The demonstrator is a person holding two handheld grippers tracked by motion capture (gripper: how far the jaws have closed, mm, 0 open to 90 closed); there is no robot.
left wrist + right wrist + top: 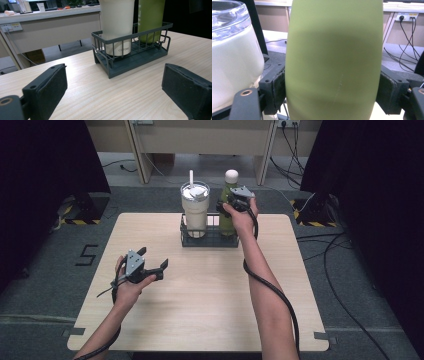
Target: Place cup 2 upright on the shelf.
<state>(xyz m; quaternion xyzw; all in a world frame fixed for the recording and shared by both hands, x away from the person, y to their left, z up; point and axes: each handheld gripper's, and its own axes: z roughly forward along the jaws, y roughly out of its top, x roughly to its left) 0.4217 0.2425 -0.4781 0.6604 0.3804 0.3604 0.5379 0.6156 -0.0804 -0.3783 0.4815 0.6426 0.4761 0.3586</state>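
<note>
Left gripper: yours idles wide open, before the rack.
Right gripper: you clamp the bottle in the rack.
Next: lift it straight up.

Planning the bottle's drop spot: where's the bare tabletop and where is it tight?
Free: the wide strip of table between the wire basket and the near edge, between the forearms, plus the side margins flanking the basket. Crowded: inside the basket, where the cream tumbler stands beside the green bottle clamped by the right gripper. The left gripper hovers open.
</note>
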